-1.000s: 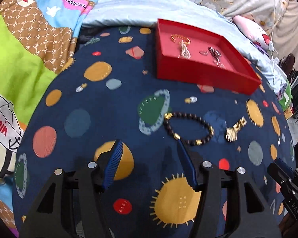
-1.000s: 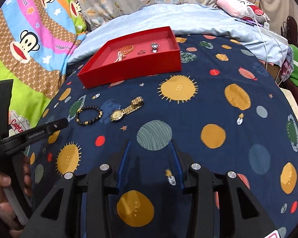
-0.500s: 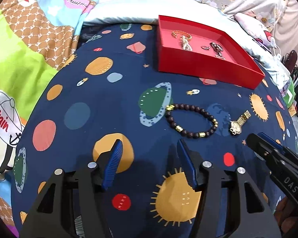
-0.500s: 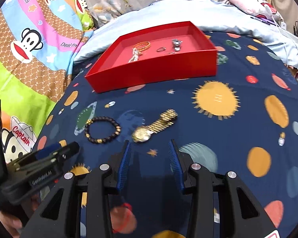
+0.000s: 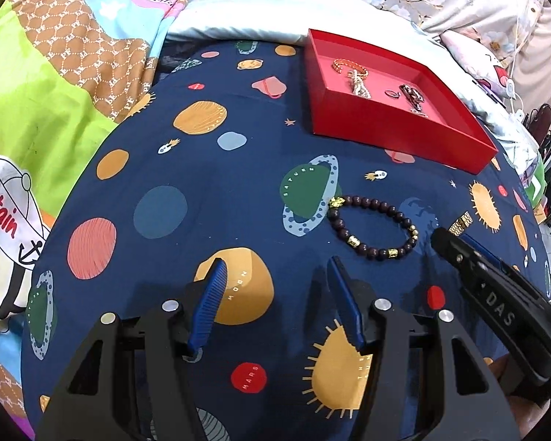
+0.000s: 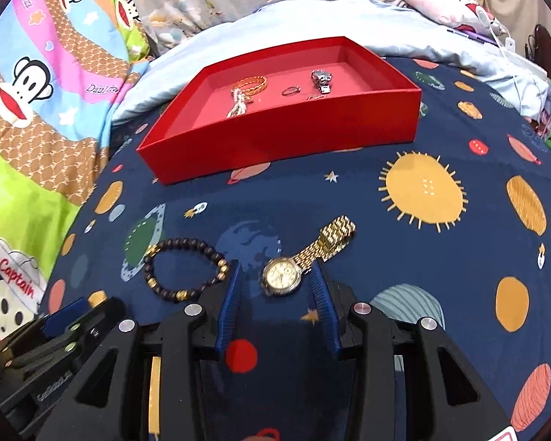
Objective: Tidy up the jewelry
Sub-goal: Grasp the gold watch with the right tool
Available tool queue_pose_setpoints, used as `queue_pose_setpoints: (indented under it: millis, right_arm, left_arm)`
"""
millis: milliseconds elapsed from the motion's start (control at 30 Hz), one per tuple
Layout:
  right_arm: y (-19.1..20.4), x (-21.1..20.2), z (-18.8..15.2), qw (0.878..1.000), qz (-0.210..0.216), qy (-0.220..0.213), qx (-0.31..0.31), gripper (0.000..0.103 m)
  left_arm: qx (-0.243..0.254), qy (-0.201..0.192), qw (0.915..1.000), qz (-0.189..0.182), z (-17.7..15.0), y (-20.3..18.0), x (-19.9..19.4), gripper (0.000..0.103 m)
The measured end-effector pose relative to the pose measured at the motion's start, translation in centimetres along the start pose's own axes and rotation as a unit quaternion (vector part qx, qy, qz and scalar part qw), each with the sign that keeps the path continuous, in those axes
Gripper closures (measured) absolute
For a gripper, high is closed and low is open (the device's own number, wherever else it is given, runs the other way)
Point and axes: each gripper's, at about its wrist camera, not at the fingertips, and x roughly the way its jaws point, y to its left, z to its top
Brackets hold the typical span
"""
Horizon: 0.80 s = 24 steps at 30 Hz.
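Right black two-finger gripper w/ blue ribbed pads (image 6: 274,279) spread wide, holding nothing, straddling round dial of gold metal-link wristwatch (image 6: 297,262) lying flat on navy planet-print bedspread (image 6: 404,264). Left pad just beside dial's left, right pad (image 6: 321,286) near where band meets case; touching or not, can't tell. Probably set this way so closing pinches the stiff case rather than the loose links, which would slip or dangle. Band trails far-right, away from pads, so clear of the squeeze. Left black two-finger gripper w/ blue ribbed pads (image 5: 273,281) also wide open and empty, hovering near side of bedspread, well short of dark-brown beaded bracelet w/ gold spacer beads (image 5: 373,226); prob. waiting its turn, kept back to leave room. Bracelet lies flat as open loop, just left of watch, apart from it. Shallow red cardboard tray (image 6: 286,136) at far side, already holding braided orange-gold bangle (image 6: 251,84), pale bead strand (image 6: 238,103), small ring (image 6: 290,90) and silver watch (image 6: 321,79) spread in a loose row. Two pieces left outside. Next, by judgement: close on case, lift, carry far to tray.
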Motion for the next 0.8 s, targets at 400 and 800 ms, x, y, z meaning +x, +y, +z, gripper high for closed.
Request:
queue_pose_setpoints:
  millis: [400, 800]
  right_arm:
    - [-1.8, -1.0, -0.5, 0.999, -0.043, 0.002, -0.009, 0.077]
    - [-1.2, -0.7, -0.7, 0.998, -0.062, -0.01, -0.029, 0.079]
  left_arm:
    - [-0.001, 0.0, 1.0, -0.006, 0.1, 0.0, -0.1, 0.048]
    - [0.002, 0.001, 1.0, -0.005, 0.2, -0.6, 0.0, 0.047]
